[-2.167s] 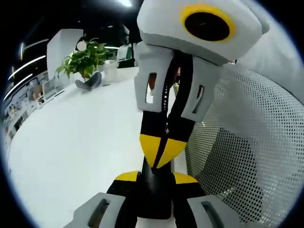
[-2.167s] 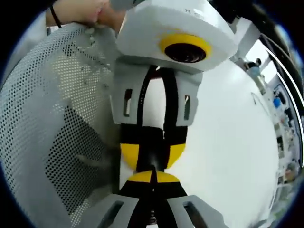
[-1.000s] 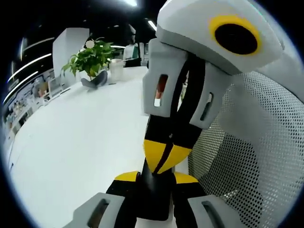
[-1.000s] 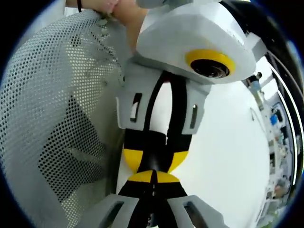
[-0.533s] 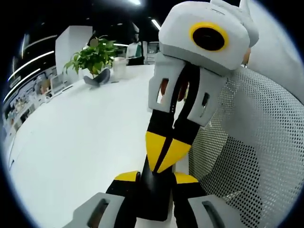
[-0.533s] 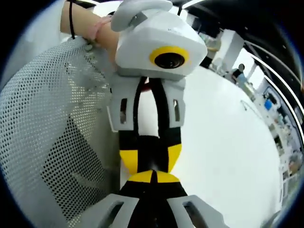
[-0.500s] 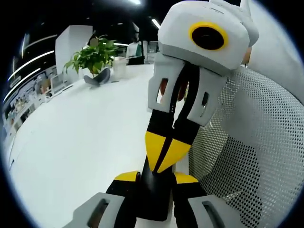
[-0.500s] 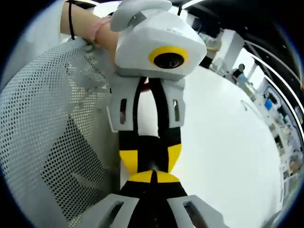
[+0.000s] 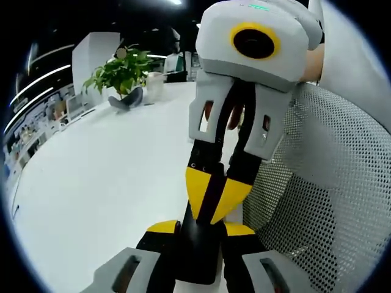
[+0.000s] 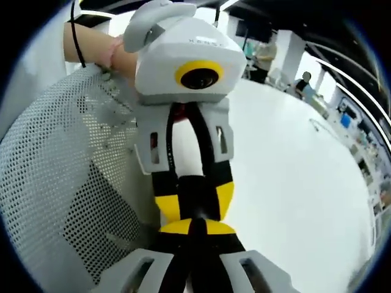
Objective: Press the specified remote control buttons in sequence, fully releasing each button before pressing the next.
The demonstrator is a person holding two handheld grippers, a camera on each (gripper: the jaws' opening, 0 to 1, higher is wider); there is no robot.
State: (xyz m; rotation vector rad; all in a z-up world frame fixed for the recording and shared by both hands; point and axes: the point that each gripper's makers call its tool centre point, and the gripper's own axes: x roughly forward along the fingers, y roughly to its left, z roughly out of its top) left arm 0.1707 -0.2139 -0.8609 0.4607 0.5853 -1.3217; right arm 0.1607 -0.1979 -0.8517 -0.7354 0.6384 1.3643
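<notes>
A slim black remote control (image 9: 198, 250) sits between the yellow pads of my left gripper (image 9: 200, 229), which is shut on it. My right gripper (image 9: 211, 204) comes down from above, its two yellow tips pressed together and resting against the remote's near end. In the right gripper view the remote (image 10: 195, 194) is a dark bar clamped between the left gripper's (image 10: 194, 206) yellow pads. My right gripper (image 10: 195, 228) is shut just below it, touching it. The remote's buttons are hidden.
A white table (image 9: 104, 177) spreads out behind the grippers, with a potted plant (image 9: 119, 72) at its far end. A grey mesh chair back (image 9: 324, 207) stands close beside the grippers, also seen as mesh (image 10: 55, 183). A person's wrist (image 10: 101, 50) holds the left gripper.
Both cameras have tilted and shifted a little, so each opposing gripper sits differently in view. The left stays clamped on the remote, and the right's shut tips stay against it.
</notes>
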